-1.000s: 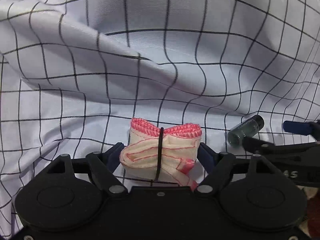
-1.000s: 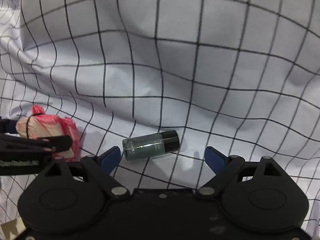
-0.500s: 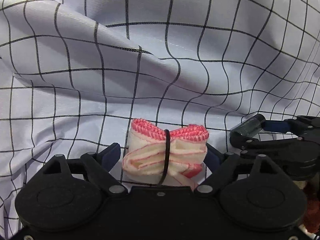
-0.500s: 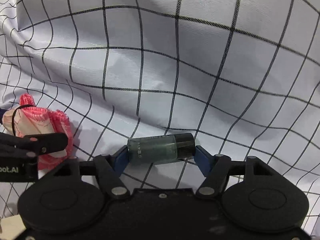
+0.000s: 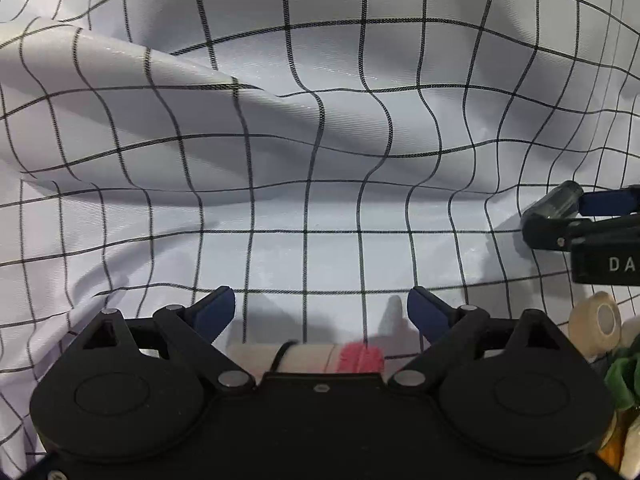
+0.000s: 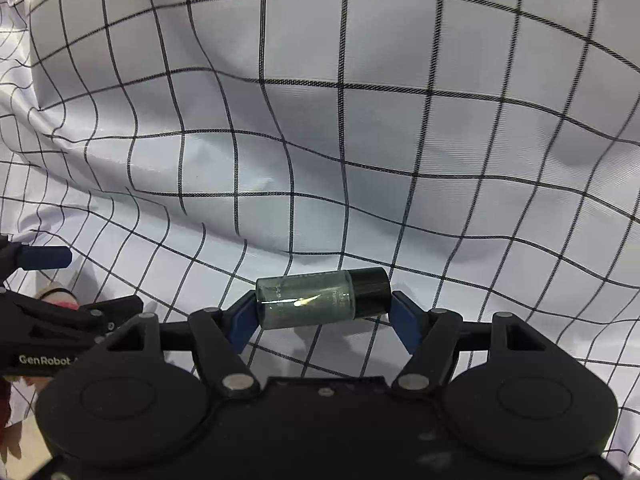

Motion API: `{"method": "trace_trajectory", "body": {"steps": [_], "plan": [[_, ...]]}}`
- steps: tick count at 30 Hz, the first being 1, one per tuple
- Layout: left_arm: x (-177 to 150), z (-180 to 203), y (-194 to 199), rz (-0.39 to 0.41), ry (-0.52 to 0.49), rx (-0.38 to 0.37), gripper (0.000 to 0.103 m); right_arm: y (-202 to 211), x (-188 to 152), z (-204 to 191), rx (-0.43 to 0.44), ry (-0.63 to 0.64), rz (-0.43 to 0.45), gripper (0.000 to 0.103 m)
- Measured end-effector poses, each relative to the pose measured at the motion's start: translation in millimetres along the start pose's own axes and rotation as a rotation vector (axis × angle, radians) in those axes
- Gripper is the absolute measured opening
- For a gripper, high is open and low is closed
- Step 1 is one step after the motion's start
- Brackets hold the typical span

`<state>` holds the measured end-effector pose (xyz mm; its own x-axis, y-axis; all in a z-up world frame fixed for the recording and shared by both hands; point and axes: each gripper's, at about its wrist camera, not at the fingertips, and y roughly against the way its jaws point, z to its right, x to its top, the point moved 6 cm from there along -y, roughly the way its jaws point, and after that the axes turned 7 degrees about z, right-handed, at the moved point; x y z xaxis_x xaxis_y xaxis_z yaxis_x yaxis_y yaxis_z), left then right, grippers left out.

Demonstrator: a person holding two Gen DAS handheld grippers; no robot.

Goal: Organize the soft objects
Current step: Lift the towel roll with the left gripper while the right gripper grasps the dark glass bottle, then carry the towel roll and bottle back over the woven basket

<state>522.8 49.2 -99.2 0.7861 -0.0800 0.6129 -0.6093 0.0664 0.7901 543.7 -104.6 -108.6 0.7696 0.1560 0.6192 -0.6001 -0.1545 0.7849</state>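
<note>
My right gripper [image 6: 324, 310] is shut on a small green glass bottle [image 6: 308, 300] with a black cap, held sideways between the blue pads just above the checked cloth. The bottle also shows in the left wrist view [image 5: 556, 204], at the right gripper's tips. My left gripper [image 5: 320, 308] is open and empty. The rolled cream cloth with pink edging and a black band [image 5: 308, 356] lies low between its jaws, close to the gripper body and mostly hidden by it. A bit of it shows in the right wrist view [image 6: 60, 298] behind the left gripper.
A rumpled white cloth with a black grid [image 5: 320, 140] covers the whole surface, with high folds at the back. At the right edge of the left wrist view lie a cream roll [image 5: 596, 324] and a green soft thing [image 5: 624, 376].
My left gripper opened and let go of the rolled cloth, which now sits lower and nearer the body. My right gripper closed on the bottle and lifted it slightly.
</note>
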Motion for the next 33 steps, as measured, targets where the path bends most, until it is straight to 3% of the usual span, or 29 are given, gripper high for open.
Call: {"method": "trace_trajectory", "body": {"steps": [6,13,22,24,25,29,33], "plan": [[4,-8,21,0.003,-0.031,0.011,0.09,14,-3,2,0.001,0.003,0.013,0.068],[-7,-19,36,-0.027,0.034,-0.035,0.091,24,-7,5,0.001,-0.012,0.014,0.068],[-32,-15,20,-0.103,0.027,-0.053,0.091,25,-12,10,-0.003,-0.024,0.003,0.068],[-34,-15,15,-0.119,0.05,-0.073,0.085,24,-13,11,-0.003,-0.024,-0.001,0.068],[-34,-16,14,-0.118,0.061,-0.076,0.071,24,-13,11,-0.003,-0.022,-0.003,0.068],[-33,-19,13,-0.1,0.077,-0.086,0.069,19,-12,9,-0.009,-0.024,-0.008,0.068],[-29,-29,22,-0.052,0.082,-0.039,0.069,15,-9,5,-0.008,-0.037,-0.019,0.068]]}}
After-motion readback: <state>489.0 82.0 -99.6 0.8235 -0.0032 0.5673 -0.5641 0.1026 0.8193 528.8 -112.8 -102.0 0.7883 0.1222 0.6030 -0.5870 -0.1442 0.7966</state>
